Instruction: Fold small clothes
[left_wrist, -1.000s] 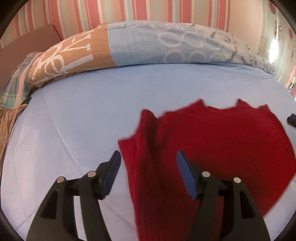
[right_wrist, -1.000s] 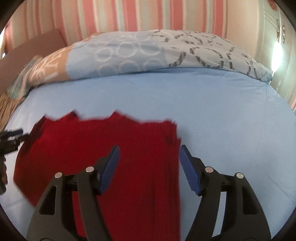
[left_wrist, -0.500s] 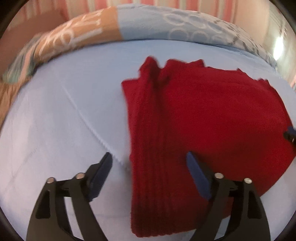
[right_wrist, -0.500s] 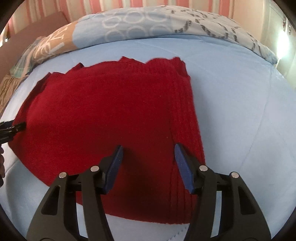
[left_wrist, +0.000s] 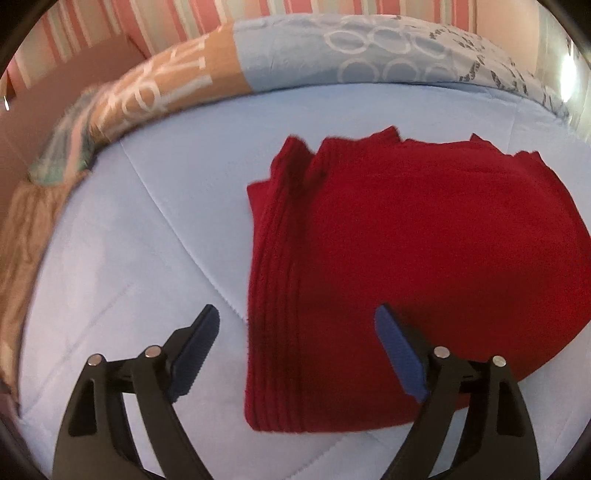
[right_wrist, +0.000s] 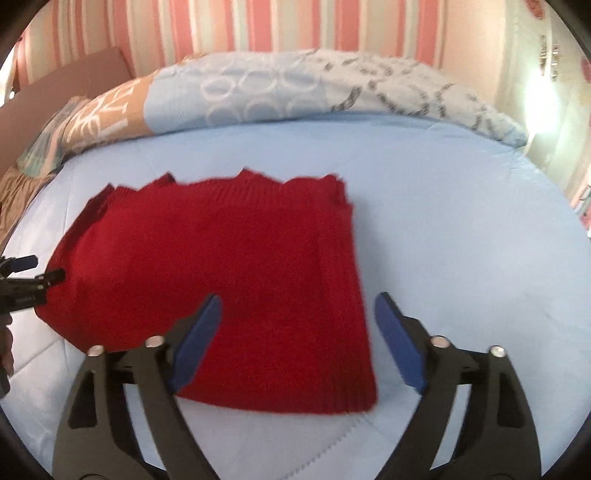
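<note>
the red knit garment (left_wrist: 424, 266) now lies folded flat on the bed; the right gripper (right_wrist: 297, 339) has spread wider and pulled back from it.

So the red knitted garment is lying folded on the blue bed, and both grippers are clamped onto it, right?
Not quite. The red knitted garment does lie folded on the blue bed, but both wrist views show the left gripper and right gripper open, holding nothing.
</note>
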